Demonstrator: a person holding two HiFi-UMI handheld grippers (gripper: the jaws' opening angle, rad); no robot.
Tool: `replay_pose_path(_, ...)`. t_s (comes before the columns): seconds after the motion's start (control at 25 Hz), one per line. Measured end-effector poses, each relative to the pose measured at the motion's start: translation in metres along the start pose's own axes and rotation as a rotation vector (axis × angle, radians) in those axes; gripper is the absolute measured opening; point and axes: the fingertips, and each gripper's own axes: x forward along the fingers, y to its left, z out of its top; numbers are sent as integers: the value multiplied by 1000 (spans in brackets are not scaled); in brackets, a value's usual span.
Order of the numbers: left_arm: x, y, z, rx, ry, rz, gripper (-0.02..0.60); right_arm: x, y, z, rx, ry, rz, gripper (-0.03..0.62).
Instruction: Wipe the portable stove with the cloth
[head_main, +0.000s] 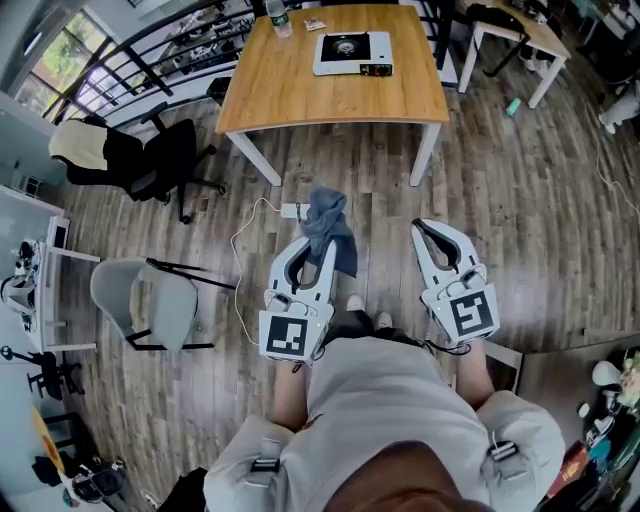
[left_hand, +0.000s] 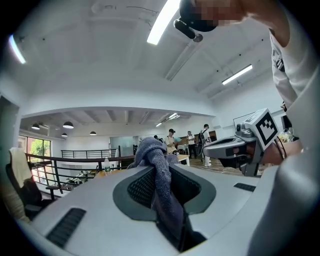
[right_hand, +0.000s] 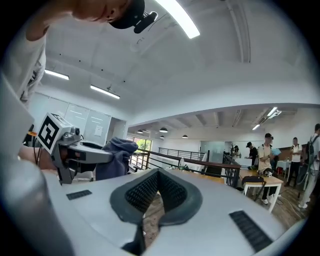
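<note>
Holding cloth (head_main: 330, 225) pinched in left gripper (head_main: 316, 250) jaws, ready for wiping. Right gripper (head_main: 441, 232) jaws pressed together, empty. Portable stove (head_main: 352, 53) on bench (head_main: 290, 95), well apart; approach likely first.

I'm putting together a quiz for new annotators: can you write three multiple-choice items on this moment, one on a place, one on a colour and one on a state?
1. Where is the portable stove?
A. on the wooden table
B. on the floor
C. on the office chair

2. What colour is the cloth?
A. red
B. blue-grey
C. yellow

3. What is the state of the left tool?
A. open and empty
B. shut on the cloth
C. lying on the table

Answers: 1 A, the head view shows the stove on the table top. 2 B, the cloth looks blue-grey in all three views. 3 B, the left gripper view shows the cloth pinched between the jaws.
</note>
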Motion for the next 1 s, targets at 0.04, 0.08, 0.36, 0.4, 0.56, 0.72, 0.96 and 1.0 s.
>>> replay_pose_path(0.04,-1,1,0,0,2,4,91,1,0,0,2,4,0,20)
replay_pose_path(0.08,-2,2,-1,-1,4,8,91,4,1,1,4,10,0,20)
replay_pose_path(0.36,8,29,-7,9,17,23,91,32,8,-4,-4,21,26,20)
replay_pose_path(0.4,10,35,-8,10,18,24,91,38,9,-4,-8,22,26,20)
replay_pose_path(0.56,22,63,-11,9,12,23,91,68,9,2,-22,30,17,20)
replay_pose_path(0.72,39,90,-12,9,2,13,91,99,3,1,-35,43,4,20)
replay_pose_path(0.96,60,123,-14,11,-1,-7,91,136,4,5,-39,44,-14,20)
replay_pose_path(1.0,63,128,-15,11,-1,-10,91,142,4,6,-37,42,-17,20)
